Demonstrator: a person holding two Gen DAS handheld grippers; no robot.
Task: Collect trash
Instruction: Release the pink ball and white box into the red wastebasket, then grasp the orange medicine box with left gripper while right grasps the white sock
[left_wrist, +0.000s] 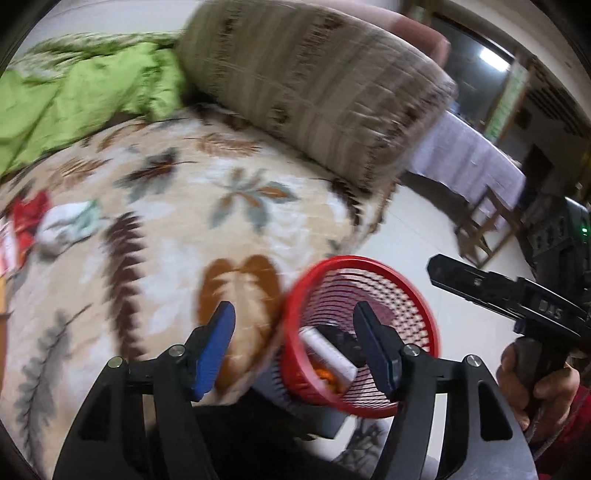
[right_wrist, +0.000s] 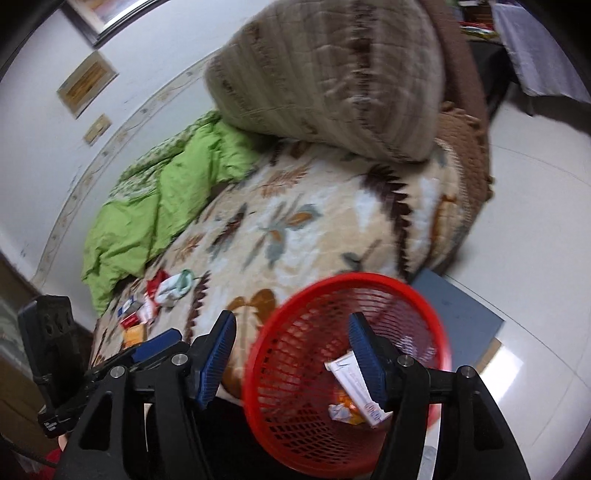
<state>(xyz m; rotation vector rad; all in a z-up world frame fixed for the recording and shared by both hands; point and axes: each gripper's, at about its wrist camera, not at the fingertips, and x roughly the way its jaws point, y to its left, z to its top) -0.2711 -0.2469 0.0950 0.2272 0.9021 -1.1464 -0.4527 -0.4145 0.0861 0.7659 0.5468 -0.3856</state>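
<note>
Fingers of both grippers spread empty above red basket (right_wrist: 347, 373); next, reaching for wrappers (right_wrist: 140, 314) on bed (right_wrist: 332, 229).

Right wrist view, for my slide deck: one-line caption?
Open right gripper above a red mesh basket already holding trash; more litter waits on the leaf-patterned bed.

Both cameras ride just behind their own gripper fingers and look steeply down at the near edge of a bed under a cream leaf-patterned blanket (left_wrist: 155, 206) (right_wrist: 314, 229). The left wrist view faces across the bed towards a window. The right wrist view faces the white wall. Both share the round red plastic mesh basket (left_wrist: 417, 295) (right_wrist: 295, 369) close below, a green quilt (left_wrist: 92, 92) (right_wrist: 166, 206) and a striped grey-brown bolster (left_wrist: 314, 81) (right_wrist: 325, 81).
</note>
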